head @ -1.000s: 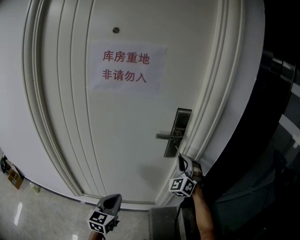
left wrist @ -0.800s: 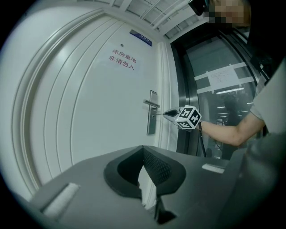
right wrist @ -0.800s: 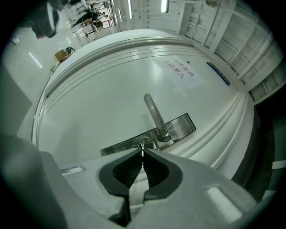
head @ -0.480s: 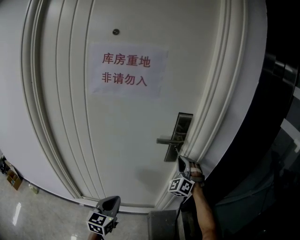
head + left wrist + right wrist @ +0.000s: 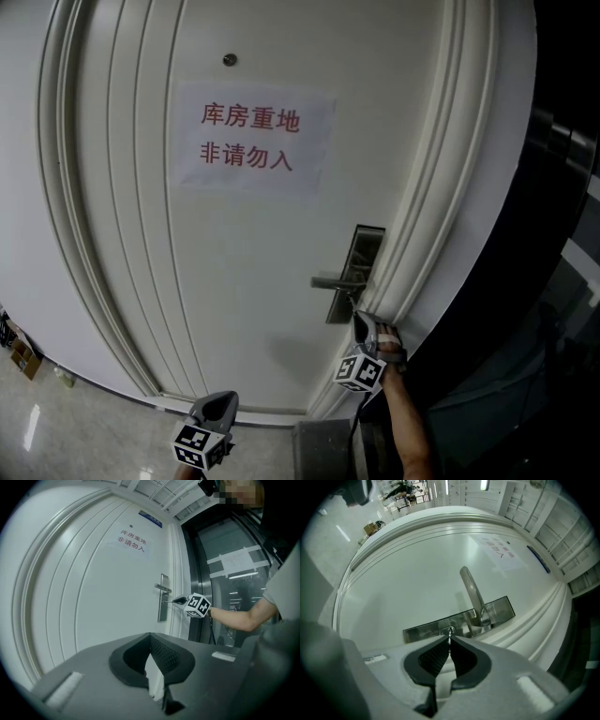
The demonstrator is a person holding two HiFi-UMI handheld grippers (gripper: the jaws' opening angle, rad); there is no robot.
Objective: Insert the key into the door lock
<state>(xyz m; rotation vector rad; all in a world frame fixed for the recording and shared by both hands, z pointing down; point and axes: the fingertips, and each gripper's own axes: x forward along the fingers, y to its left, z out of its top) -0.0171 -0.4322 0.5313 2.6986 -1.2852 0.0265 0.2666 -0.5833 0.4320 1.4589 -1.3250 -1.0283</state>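
The key [image 5: 449, 636] is a thin metal sliver, pinched edge-on between the closed jaws of my right gripper [image 5: 449, 640] — only its short blade shows; its tip sits right at the round keyhole [image 5: 449, 631]; how deep it goes I cannot tell; the door lock [image 5: 423, 633] is a long brushed-steel plate on the white door [image 5: 412, 573] — its lever handle [image 5: 471, 592] stands just beside the keyhole.

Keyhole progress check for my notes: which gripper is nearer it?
Right. The right gripper pinches the key at the keyhole; the left gripper hangs lower left, apart from the door lock.
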